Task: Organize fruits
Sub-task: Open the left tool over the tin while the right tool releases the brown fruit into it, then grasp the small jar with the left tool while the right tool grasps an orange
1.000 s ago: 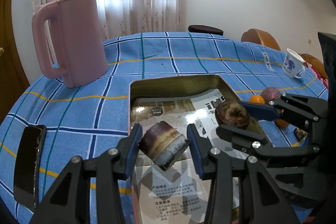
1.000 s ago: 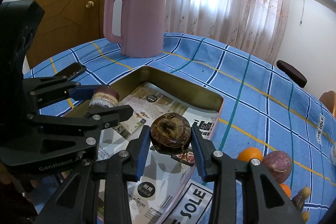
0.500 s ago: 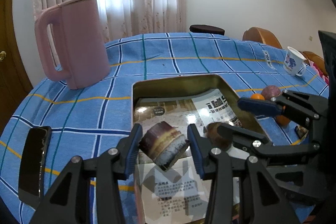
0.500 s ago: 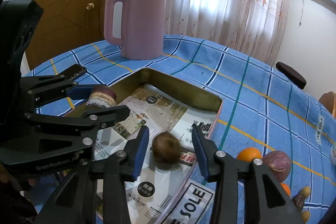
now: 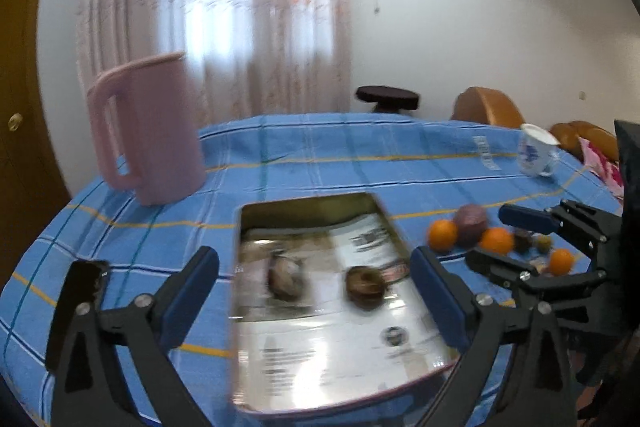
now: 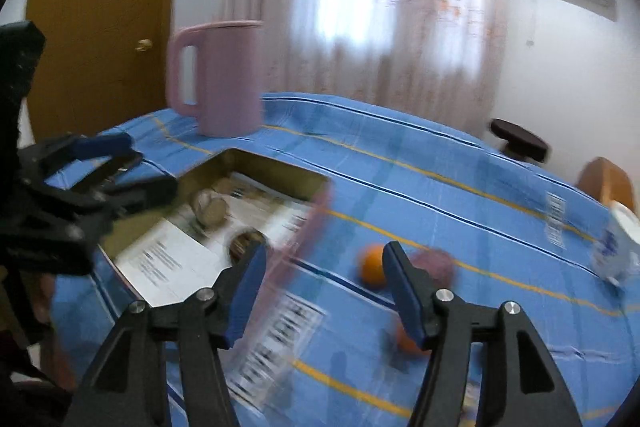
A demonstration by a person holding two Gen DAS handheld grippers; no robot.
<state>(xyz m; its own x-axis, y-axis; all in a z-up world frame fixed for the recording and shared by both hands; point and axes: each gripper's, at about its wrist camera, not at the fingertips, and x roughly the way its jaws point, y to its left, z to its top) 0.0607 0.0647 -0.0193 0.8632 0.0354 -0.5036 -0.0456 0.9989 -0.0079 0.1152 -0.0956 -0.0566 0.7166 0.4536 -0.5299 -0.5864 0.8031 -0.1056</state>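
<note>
The tablecloth (image 5: 360, 163) is blue with yellow and dark lines. On it, the jug (image 5: 150, 131) is pink, the oranges (image 5: 442, 235) orange, the cup (image 5: 534, 153) white-blue.

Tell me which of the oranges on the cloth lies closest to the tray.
The orange just left of the purple fruit; it sits nearest the tray edge. The other two oranges lie farther right, toward the right hand-held gripper.

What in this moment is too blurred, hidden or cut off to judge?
- Left wrist view: the two fruits in the tray are motion-blurred; their type is unclear.
- Left wrist view: small fruits sit partly behind the right tool.
- Right wrist view: an orange lies partly behind a finger.
</note>
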